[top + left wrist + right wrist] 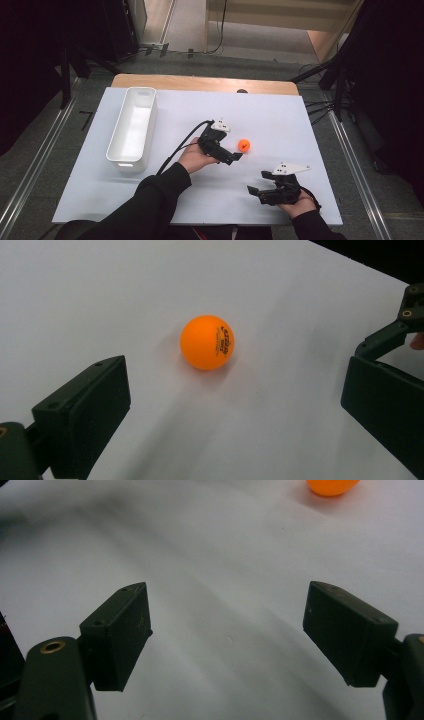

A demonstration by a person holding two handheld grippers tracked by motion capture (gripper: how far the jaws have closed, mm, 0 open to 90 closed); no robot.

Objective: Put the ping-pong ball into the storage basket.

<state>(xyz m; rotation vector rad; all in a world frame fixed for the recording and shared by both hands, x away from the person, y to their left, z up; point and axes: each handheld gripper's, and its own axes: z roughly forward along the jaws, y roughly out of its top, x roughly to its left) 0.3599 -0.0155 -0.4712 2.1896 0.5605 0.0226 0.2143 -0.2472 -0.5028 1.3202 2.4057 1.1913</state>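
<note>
A person wears black long sleeves [150, 197]. Each hand carries a black gripper with 2 blocky jaws, brass-coloured screws, a black cable [182, 140] and a pale three-cornered top plate [291, 169].

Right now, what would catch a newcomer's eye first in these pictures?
The orange ball, alone on the white table right of centre, stands out first. The left gripper lies just beside it with jaws open, not touching. A long white bin sits at the table's left, and the right gripper rests open nearer the person.
</note>
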